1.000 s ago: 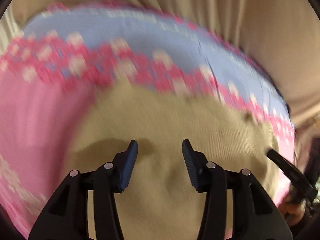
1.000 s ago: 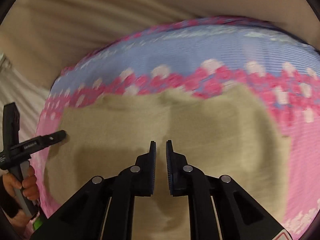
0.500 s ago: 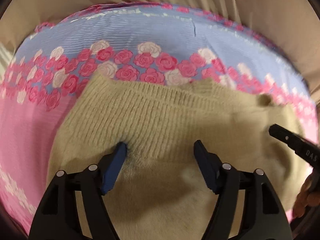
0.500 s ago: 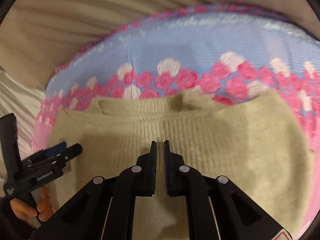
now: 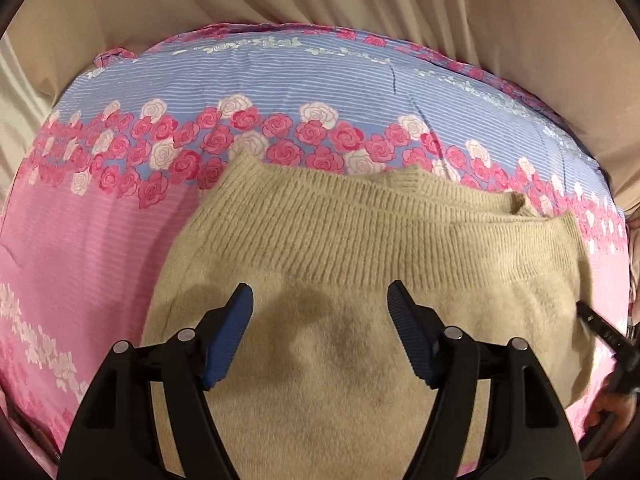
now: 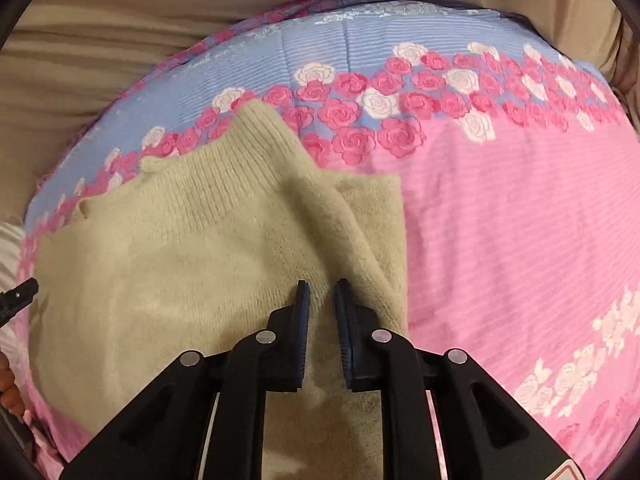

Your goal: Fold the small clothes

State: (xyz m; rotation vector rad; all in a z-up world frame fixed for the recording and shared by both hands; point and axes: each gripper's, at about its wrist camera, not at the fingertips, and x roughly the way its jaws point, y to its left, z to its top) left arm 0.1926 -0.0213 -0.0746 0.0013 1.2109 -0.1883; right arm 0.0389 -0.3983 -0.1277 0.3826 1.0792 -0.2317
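The widest thing under me is the beige draped cloth, folds of it filling the far side of both views. On it lies the pink and blue striped sheet printed with a band of pink and white roses; it covers the surface I am working over, though I cannot tell whether that is a bed or something else.

On the sheet lies the small beige fuzzy knit garment with a ribbed band. From my left camera the ribbed band runs across its far edge, just touching the rose band, and the fuzzy body spreads toward me. From my right camera one ribbed corner points away toward the roses, and a second layer of the same knit shows beside it on the right, with a straight edge against the pink stripes.

My left hand-held gripper hangs over the fuzzy body with its blue pads spread wide; they have just been opening, and nothing sits between them. Its shadow falls on the knit below.

My right hand-held gripper has its pads nearly together, a narrow gap between them, over the garment's right part; whether they pinch any knit I cannot tell.
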